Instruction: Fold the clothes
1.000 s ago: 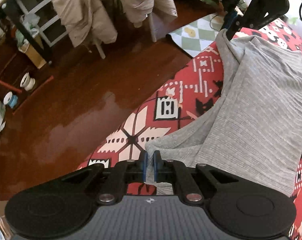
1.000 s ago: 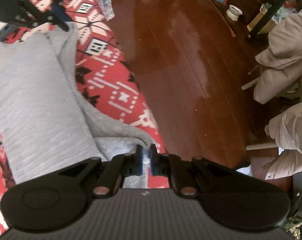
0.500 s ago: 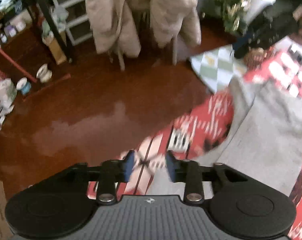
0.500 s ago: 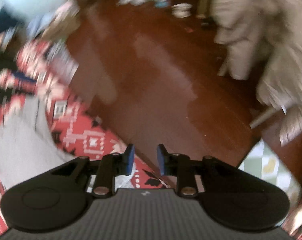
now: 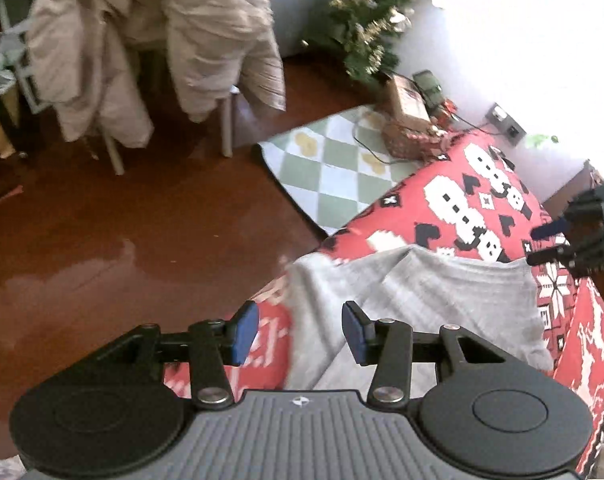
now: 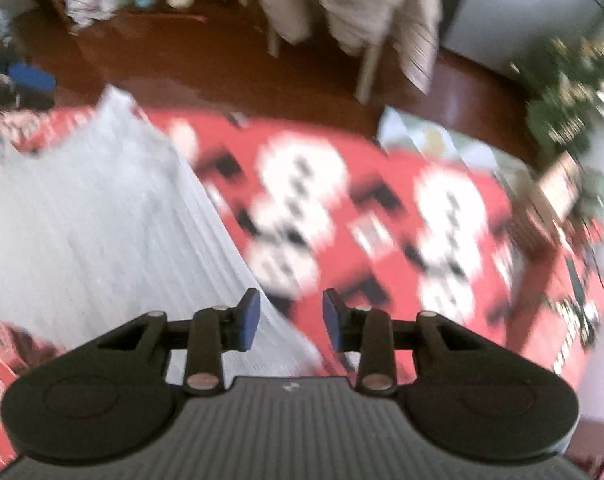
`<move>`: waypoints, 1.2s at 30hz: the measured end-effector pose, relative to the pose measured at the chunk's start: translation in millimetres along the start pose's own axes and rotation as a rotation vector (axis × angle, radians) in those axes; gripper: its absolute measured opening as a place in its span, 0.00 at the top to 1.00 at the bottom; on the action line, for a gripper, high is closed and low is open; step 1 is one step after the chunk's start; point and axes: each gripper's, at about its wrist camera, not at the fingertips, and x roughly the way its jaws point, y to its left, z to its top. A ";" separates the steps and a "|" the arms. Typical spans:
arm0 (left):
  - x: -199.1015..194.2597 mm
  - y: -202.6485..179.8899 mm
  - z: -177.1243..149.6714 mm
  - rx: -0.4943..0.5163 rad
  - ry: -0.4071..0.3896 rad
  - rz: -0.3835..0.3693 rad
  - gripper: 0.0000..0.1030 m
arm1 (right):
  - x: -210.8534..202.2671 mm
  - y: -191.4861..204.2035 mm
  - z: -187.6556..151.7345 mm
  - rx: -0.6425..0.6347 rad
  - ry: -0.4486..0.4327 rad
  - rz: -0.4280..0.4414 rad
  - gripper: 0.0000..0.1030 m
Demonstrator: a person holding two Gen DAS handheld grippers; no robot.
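Grey sweater (image 5: 441,300) lies folded on red cloth (image 5: 461,200). I see left gripper (image 5: 300,332) jaws apart, empty; right gripper (image 6: 290,320) jaws apart, empty, above sweater edge.

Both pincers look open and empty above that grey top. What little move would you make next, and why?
Probably lower the left gripper onto the near edge of the grey garment and close. Both it and the right gripper are open, holding nothing, and the garment lies only partly folded on the red patterned cover.

Glossy room, bright wall

Red-brown wooden floor (image 5: 122,232), beige coats over a chair (image 5: 150,40), checked mat (image 5: 333,168), tinselled tree (image 5: 365,40).
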 end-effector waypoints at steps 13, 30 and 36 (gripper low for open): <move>43.3 -6.9 18.5 -0.022 0.041 0.022 0.95 | 10.4 -13.8 -35.4 0.123 -0.050 0.036 0.99; 45.1 32.3 8.5 -0.288 0.056 -0.076 0.87 | -16.0 -10.9 25.4 0.034 -0.237 0.088 0.81; 42.4 32.5 6.6 -0.276 0.038 -0.112 0.93 | 31.6 42.9 78.0 -0.119 -0.196 0.240 0.80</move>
